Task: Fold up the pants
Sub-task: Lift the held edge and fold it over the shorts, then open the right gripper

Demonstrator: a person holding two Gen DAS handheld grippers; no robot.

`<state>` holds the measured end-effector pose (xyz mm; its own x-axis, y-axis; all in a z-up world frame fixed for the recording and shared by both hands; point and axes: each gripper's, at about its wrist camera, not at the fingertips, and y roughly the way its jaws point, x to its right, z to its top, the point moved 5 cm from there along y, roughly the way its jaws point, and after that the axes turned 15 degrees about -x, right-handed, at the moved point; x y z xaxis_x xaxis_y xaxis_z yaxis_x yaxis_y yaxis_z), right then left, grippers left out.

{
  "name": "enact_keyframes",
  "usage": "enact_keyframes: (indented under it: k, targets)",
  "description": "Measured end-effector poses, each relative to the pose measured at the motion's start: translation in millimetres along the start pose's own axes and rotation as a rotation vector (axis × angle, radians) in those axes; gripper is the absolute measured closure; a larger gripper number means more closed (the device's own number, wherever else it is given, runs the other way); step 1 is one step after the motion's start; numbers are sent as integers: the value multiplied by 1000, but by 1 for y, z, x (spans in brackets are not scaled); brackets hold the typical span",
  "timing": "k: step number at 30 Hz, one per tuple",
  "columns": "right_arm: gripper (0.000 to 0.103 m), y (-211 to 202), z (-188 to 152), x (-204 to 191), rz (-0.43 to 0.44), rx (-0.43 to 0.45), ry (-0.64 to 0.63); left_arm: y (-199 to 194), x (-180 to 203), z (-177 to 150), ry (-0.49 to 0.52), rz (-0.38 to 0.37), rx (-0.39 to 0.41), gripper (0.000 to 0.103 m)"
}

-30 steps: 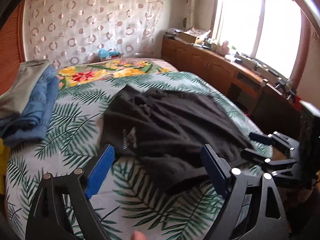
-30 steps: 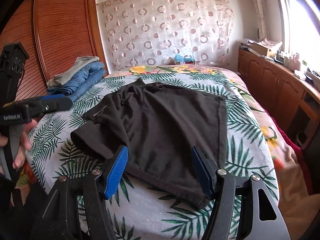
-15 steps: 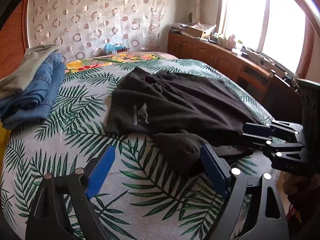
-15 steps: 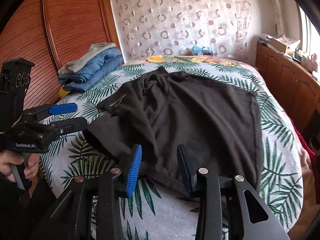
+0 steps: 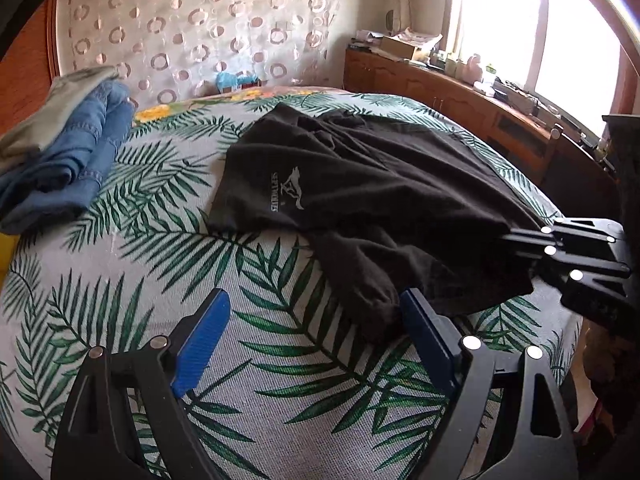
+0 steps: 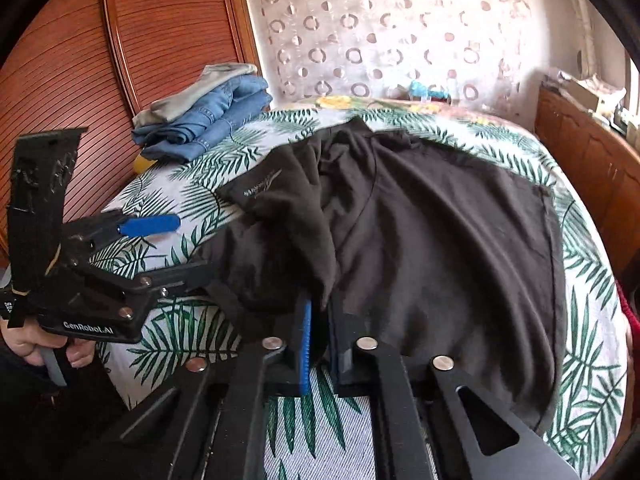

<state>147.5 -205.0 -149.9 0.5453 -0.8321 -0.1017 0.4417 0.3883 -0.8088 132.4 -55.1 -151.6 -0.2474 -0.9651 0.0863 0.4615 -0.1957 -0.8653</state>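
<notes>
Right wrist view: the right claw (image 6: 320, 328), at the lower middle of the frame, is clenched on a bunched edge of the black pants (image 6: 420, 248), the cloth rising in a ridge from between its blue pads. The left claw (image 5: 312, 332) at the bottom of its own frame stands released, jaws wide apart. The nearest lobe of the pants touches or just overlaps its right-hand pad (image 5: 420, 332), with bare bed (image 5: 280, 360) between the pads.

The pants lie spread over the palm-leaf bed cover, filling the centre and right of both frames, a pale logo (image 5: 290, 194) on the panel toward the left. They look soft, light and limp; I'd expect them to sag and bunch wherever lifted, so a seam or thick hem at a corner seems the surest hold. A stack of folded jeans (image 6: 208, 120) sits well apart at the upper left.
</notes>
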Motion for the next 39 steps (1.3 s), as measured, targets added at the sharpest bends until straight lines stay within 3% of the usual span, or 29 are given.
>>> enact_keyframes:
  k: [6,22,31,39]
  targets:
    - [102,-22,2,-3,-44,77,-16,-6,6,1,24,-42,-1,15]
    - [102,-81,-17,-3,-216,212,-45,-35,22,25,41,-57,98,15]
    - [102,-90,-39,-1,-269,216,-17,-27,31,39,55,-26,107,15]
    - [101,-62,-47,4,-193,149,73,-18,26,35,38,-9,82,15]
